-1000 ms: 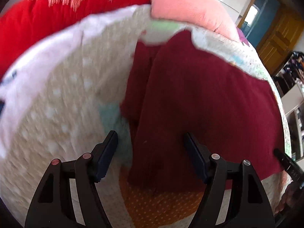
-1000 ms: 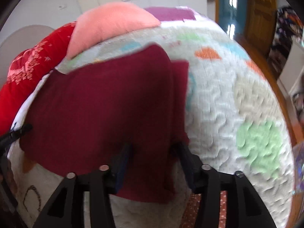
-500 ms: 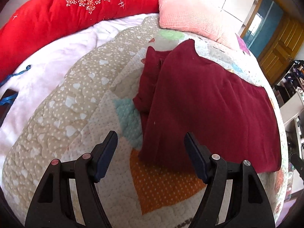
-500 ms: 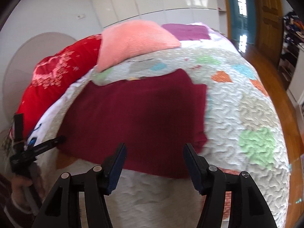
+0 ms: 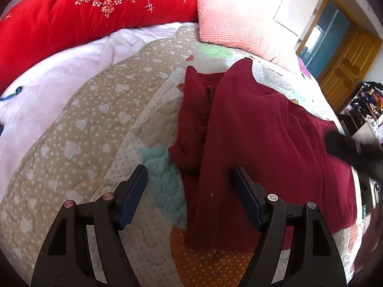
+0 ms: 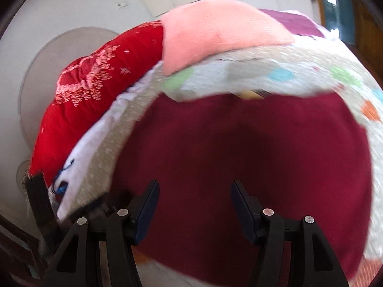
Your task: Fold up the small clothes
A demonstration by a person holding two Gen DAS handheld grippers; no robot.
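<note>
1. Left gripper (image 5: 188, 186): jaws spread wide, gripping nothing. It hangs above the near left edge of the garment; one finger is over bare quilt, the other over the cloth.
2. Right gripper (image 6: 194, 203): jaws spread wide, gripping nothing, poised over the middle of the garment. This view is motion-blurred, so contact with the cloth cannot be told. In the left wrist view a dark, blurred shape at the garment's right edge appears to be this gripper.
3. Maroon garment (image 5: 268, 138): lies on the patchwork quilt (image 5: 95, 129), which covers the bed. Its left side is folded inward, forming a long lengthwise flap with a narrower layer showing beside it. The rest lies roughly flat, reaching toward the quilt's right edge.
4. Red embroidered duvet (image 5: 79, 16): bunched along the far left of the bed, beyond a strip of white sheet (image 5: 59, 71).
5. Pink pillow (image 5: 241, 19): at the far edge of the quilt, touching the red duvet.
6. Wooden door (image 5: 347, 57): in the room's far right background.
</note>
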